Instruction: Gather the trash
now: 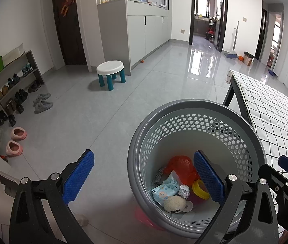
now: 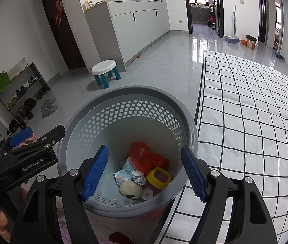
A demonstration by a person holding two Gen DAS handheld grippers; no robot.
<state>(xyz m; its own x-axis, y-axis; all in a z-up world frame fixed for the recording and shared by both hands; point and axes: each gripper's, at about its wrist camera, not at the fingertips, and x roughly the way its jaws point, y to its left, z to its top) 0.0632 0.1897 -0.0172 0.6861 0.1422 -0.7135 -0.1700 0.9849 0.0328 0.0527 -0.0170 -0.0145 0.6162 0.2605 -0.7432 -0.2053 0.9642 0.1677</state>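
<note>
A grey perforated trash basket stands on the floor beside the bed. Inside lie an orange plastic bag, a wet-wipe packet, a crumpled paper ball, a yellow ring-shaped lid and a beige fuzzy ball. My left gripper is open and empty, straddling the basket's left rim. My right gripper is open and empty above the basket's mouth. The left gripper also shows in the right wrist view.
A bed with a black-grid white cover is to the right of the basket. A white stool with teal legs, a shoe rack, slippers and grey cabinets stand beyond on the tiled floor.
</note>
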